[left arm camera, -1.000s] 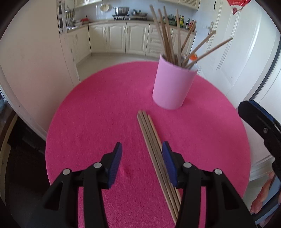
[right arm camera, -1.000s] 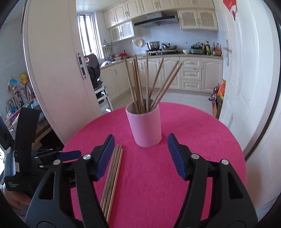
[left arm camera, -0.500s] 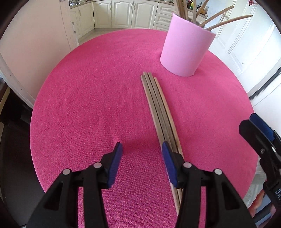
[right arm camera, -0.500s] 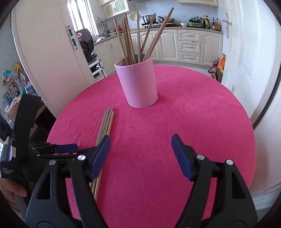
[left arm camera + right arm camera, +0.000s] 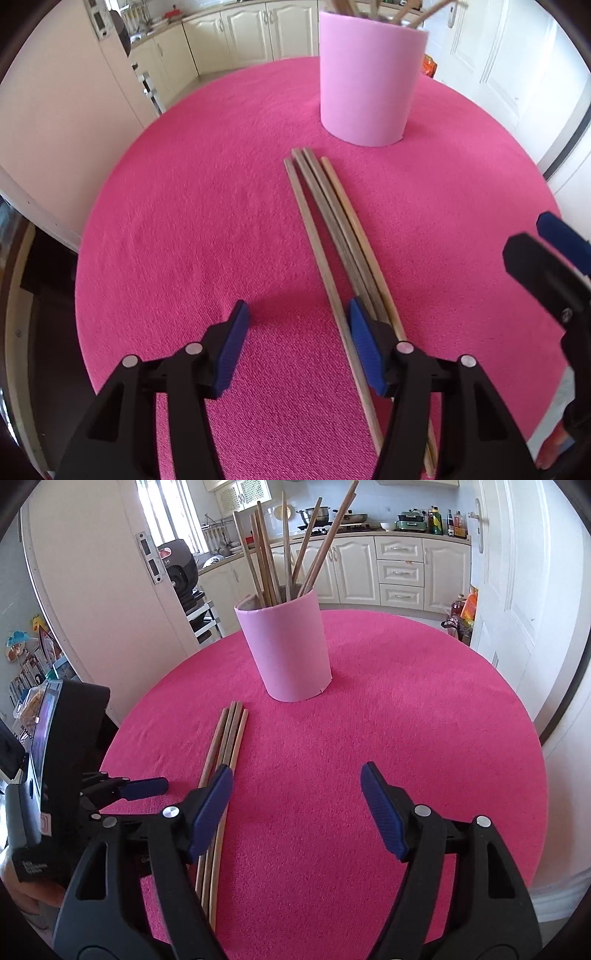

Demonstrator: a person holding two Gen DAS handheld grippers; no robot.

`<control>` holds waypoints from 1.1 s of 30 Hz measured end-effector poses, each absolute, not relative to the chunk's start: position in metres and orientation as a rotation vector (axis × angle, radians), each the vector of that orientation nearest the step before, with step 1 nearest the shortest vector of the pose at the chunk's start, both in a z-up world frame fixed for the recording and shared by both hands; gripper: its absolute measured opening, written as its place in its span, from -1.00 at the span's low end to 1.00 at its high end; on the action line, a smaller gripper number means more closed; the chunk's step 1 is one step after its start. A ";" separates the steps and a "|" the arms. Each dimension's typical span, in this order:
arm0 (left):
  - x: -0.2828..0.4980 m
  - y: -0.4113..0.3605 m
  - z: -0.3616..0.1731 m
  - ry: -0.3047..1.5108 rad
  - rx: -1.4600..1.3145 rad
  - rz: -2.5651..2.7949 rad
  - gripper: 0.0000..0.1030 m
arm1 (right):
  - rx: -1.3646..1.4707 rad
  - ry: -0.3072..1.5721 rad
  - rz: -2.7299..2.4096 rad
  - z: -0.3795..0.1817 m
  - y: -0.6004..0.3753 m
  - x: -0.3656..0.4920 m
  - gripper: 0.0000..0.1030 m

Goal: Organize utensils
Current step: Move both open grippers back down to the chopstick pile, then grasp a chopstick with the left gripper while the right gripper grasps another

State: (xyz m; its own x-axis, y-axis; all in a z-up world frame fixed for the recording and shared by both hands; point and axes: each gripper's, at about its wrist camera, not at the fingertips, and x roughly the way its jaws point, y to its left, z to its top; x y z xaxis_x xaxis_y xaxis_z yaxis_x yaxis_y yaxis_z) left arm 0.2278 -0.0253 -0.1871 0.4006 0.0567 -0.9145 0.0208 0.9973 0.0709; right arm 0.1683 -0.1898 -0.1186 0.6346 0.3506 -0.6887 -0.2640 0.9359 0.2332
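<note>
Far left in the right wrist view: a person's hand (image 5: 22,893), only partly visible at the frame edge, carries the left gripper (image 5: 155,788) low over the round tabletop (image 5: 424,738), which is covered in bright pink cloth.

Left gripper (image 5: 297,321), own view — jaws apart and just now opening wider. The leftmost of the loose chopsticks (image 5: 332,236) runs up between the blue pads near the right one; whether that pad touches it I cannot tell. The other three pass under or behind the right jaw. Nothing is clamped.

Four wooden chopsticks in all, lying flat and side by side on the cloth, far tips just short of the pink cup (image 5: 369,74), not touching it.

Pink cup (image 5: 286,646) stands upright near the tabletop's middle, holding a loose fan of more chopsticks (image 5: 280,550) that lean outward at different angles.

Right gripper (image 5: 297,794) — jaws spread wide, bare pink cloth between them. Its left jaw overlaps the loose chopsticks (image 5: 225,738) in the picture; contact cannot be told. In the left wrist view one of its blue-tipped jaws (image 5: 554,247) shows at the right edge.

Behind: cream kitchen cabinets (image 5: 399,572), white door (image 5: 509,590) at right.
</note>
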 end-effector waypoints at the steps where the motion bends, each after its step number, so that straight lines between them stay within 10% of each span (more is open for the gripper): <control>1: 0.228 -0.024 -0.187 1.162 0.059 0.019 0.08 | 0.113 0.811 0.351 -0.118 -0.191 0.169 0.38; 8: 0.227 -0.020 -0.185 1.160 0.049 -0.021 -0.08 | 0.107 0.819 0.350 -0.117 -0.193 0.170 0.39; 16: 0.222 0.005 -0.182 1.173 -0.038 -0.017 -0.83 | 0.066 0.849 0.367 -0.118 -0.184 0.171 0.39; 33: 0.205 0.046 -0.177 1.165 -0.192 -0.050 -0.88 | -0.042 0.992 0.408 -0.132 -0.152 0.184 0.39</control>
State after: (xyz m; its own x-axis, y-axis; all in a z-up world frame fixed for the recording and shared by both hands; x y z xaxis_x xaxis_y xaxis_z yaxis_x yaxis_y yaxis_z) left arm 0.2049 0.0457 -0.1768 0.3955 -0.1383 -0.9080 -0.0603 0.9826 -0.1760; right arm 0.1845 -0.1518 -0.1318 0.4782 0.3152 -0.8197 -0.3526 0.9237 0.1495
